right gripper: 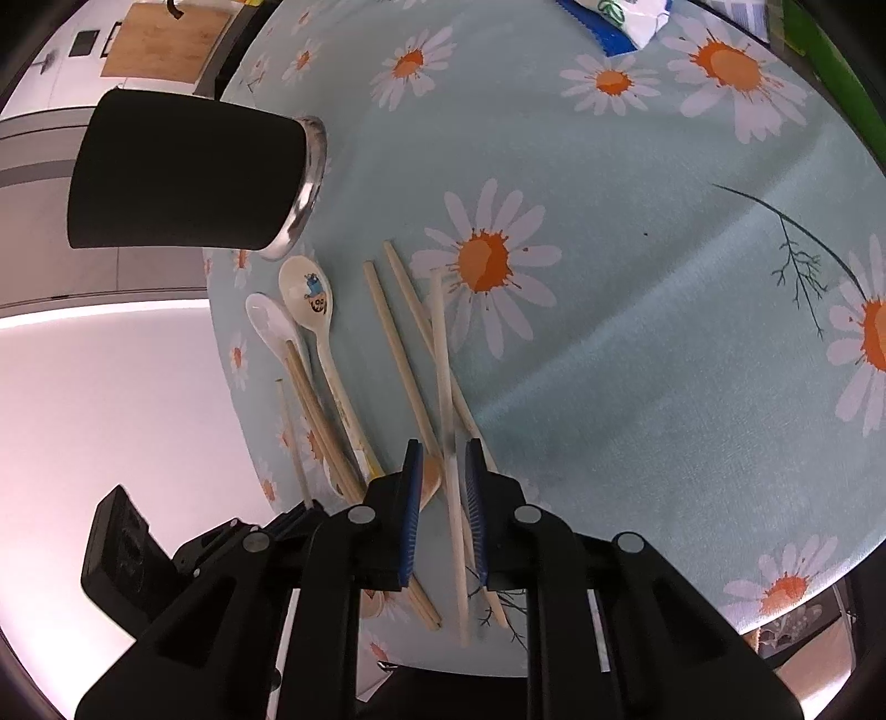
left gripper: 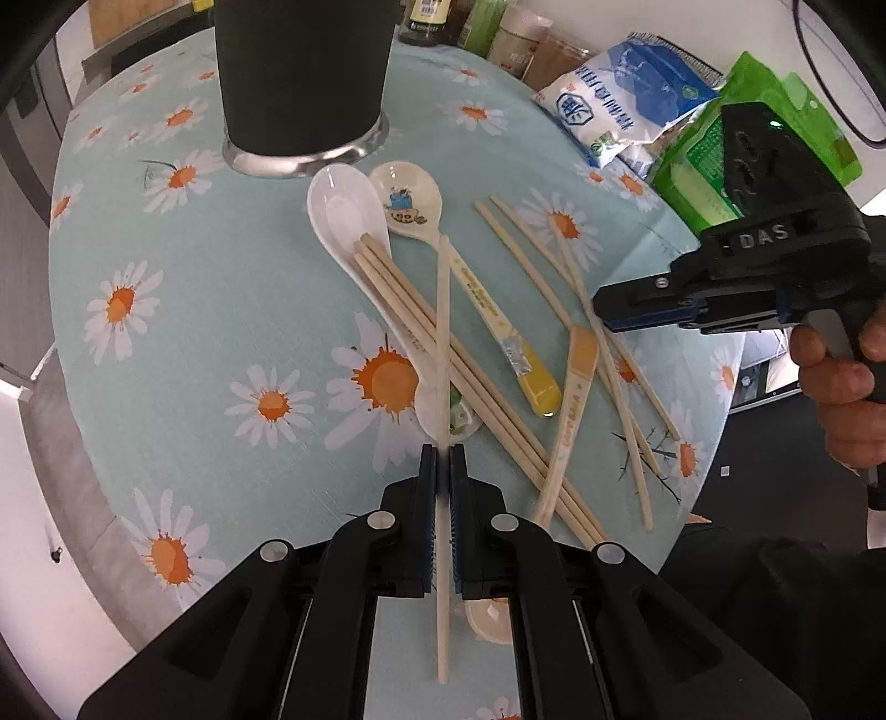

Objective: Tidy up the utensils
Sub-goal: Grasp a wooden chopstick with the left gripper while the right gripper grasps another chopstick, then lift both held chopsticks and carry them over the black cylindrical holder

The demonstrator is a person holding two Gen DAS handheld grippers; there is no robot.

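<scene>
My left gripper [left gripper: 442,451] is shut on a single pale chopstick [left gripper: 442,343], held above the table and pointing toward the black utensil cup [left gripper: 302,77]. Below it lie a white spoon [left gripper: 338,213], a cartoon-printed spoon [left gripper: 407,199] with a yellow handle end, a bundle of chopsticks [left gripper: 443,360] and more loose chopsticks [left gripper: 531,260]. My right gripper [right gripper: 443,459] is open, its jaws either side of a chopstick [right gripper: 443,354] on the table without closing on it. It shows in the left wrist view [left gripper: 637,307] at right. The cup [right gripper: 188,171] shows far left.
The round table has a light blue daisy cloth [left gripper: 221,288]. A blue-white packet [left gripper: 620,94], a green packet [left gripper: 714,166] and several bottles [left gripper: 443,16] stand at the far edge. An orange-handled spoon [left gripper: 570,410] lies among the chopsticks. The table edge runs close at right.
</scene>
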